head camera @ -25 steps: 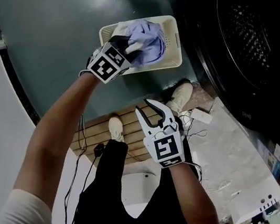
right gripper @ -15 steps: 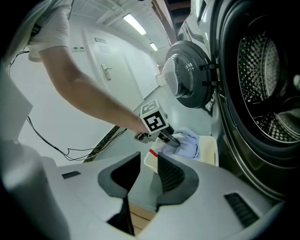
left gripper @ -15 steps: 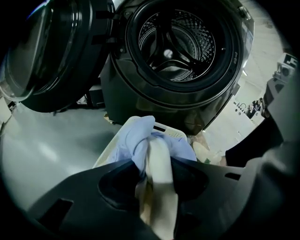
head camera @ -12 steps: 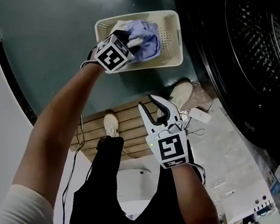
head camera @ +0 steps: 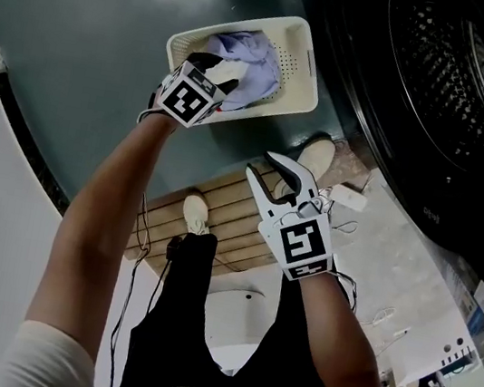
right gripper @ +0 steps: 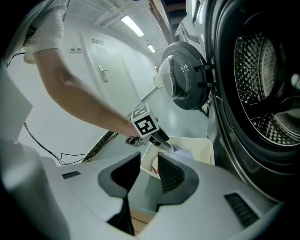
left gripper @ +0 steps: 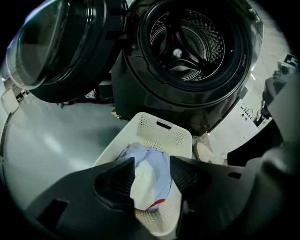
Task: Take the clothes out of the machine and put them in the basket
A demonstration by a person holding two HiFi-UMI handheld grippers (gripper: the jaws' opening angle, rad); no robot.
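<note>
Clothes (left gripper: 146, 158), one pale-blue bundle, lie in the one basket (left gripper: 161, 133), between the loosened jaws of the left gripper (left gripper: 152, 161), which have just been opening; the right gripper (right gripper: 149, 157) gapes empty.

A cream plastic laundry basket (head camera: 303, 60), its walls dotted with rows of small holes, holds a pale lavender-blue crumpled cloth (head camera: 247, 56) with a white panel and a thin red edge. The matt black left gripper (left gripper: 151, 172), its jaws just opening with the cloth between them, carries a cube of black-and-white square markers (head camera: 188, 101). The white right gripper (head camera: 272, 177) has dark ribbed pads and a matching patterned cube. The glossy black washing machine (left gripper: 140, 89) shows a silver perforated drum (left gripper: 187, 33). The smooth floor (head camera: 83, 42) is dull grey-green, beside tan wooden slats (head camera: 228, 222). The person wears black trousers (head camera: 194, 318) and pale shoes (head camera: 194, 215).
</note>
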